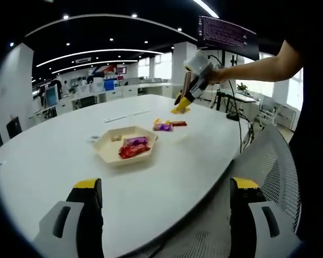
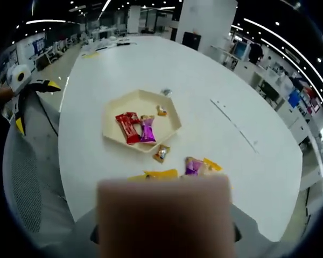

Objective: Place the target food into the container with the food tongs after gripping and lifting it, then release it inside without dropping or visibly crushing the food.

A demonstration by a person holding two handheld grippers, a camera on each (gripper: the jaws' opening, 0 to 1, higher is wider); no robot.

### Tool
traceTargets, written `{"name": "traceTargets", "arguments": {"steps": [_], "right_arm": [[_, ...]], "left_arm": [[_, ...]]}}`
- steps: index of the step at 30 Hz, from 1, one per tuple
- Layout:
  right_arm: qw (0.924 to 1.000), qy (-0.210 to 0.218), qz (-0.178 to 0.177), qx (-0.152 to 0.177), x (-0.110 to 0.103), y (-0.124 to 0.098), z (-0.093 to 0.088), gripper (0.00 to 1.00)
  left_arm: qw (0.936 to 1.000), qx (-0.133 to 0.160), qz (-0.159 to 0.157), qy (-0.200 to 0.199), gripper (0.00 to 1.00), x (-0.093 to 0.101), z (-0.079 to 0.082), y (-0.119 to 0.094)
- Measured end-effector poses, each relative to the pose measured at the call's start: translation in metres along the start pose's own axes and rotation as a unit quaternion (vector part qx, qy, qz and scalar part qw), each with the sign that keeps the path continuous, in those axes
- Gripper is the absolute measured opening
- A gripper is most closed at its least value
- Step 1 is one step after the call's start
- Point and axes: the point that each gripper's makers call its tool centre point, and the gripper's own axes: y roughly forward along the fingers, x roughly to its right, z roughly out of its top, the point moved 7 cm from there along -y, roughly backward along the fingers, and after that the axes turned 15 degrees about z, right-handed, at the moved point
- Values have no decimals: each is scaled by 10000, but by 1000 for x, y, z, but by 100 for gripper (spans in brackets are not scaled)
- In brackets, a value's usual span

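A cream hexagonal tray [image 1: 109,152] [image 2: 172,115] sits on the white table, holding a red wrapped snack [image 1: 130,151] [image 2: 127,126], a purple one [image 1: 137,141] [image 2: 147,130] and a small piece [image 2: 161,111]. Loose wrapped snacks [image 1: 169,125] [image 2: 196,165] lie just beyond it. My left gripper [image 1: 167,212] [image 2: 36,105] is open and empty, off the table's near edge. A hand holds my right gripper [image 1: 181,107] in the air above the loose snacks. In the right gripper view a blurred beige block [image 2: 164,215] hides its jaws.
A grey mesh chair [image 1: 272,161] [image 2: 27,177] stands at the table's edge by my left gripper. A dark monitor [image 1: 229,35] hangs behind the arm. A strip of paper [image 1: 118,116] [image 2: 234,123] lies further out on the table.
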Motion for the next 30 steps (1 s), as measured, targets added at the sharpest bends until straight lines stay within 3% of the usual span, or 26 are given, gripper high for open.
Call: {"name": "traceTargets", "arguments": {"steps": [11,30], "right_arm": [[9997,-219,-116,37,-1,-23,23,22],[9992,-377,-84,82,-8,-37,54,22]], "left_arm": [[10000,27,-25,11,95,1,0,-1],[9999,58,-82,-48,93,1,1,-2]]}}
